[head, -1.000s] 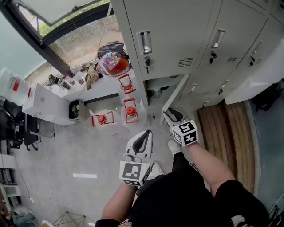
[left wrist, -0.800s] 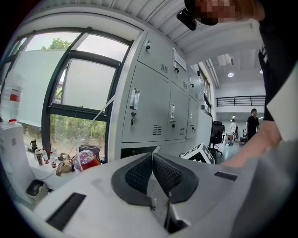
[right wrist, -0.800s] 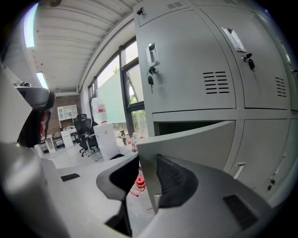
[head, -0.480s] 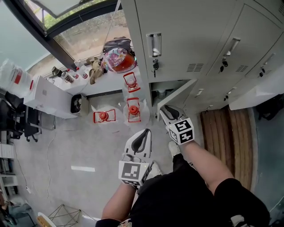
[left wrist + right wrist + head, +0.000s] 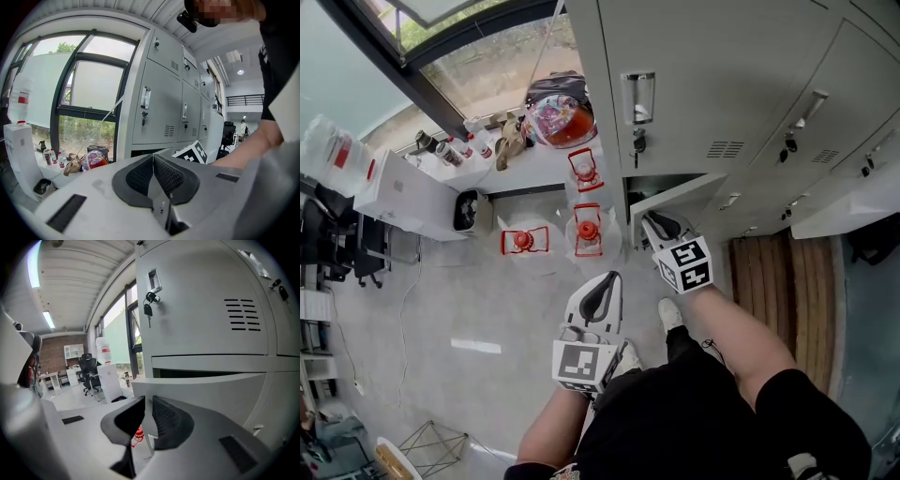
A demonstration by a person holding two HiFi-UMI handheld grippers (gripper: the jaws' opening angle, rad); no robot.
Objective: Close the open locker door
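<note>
My right gripper (image 5: 660, 226) has just been closing its jaws on the edge of the low locker door (image 5: 680, 193). The door is half open but nearer shut than before. My left gripper (image 5: 601, 292) waits near the door, jaws together and empty. I think one more push will do it.

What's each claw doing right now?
Left claw: closed, empty.
Right claw: just been closing, gripping the edge of the open grey metal locker door.

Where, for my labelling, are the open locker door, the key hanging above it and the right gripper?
locker door (image 5: 215, 387): right gripper view, on its front face.
key (image 5: 148, 311): right gripper view, on the hanging blade.
right gripper (image 5: 147, 404): right gripper view, between its jaws, which have just been closing round the door's edge.
</note>
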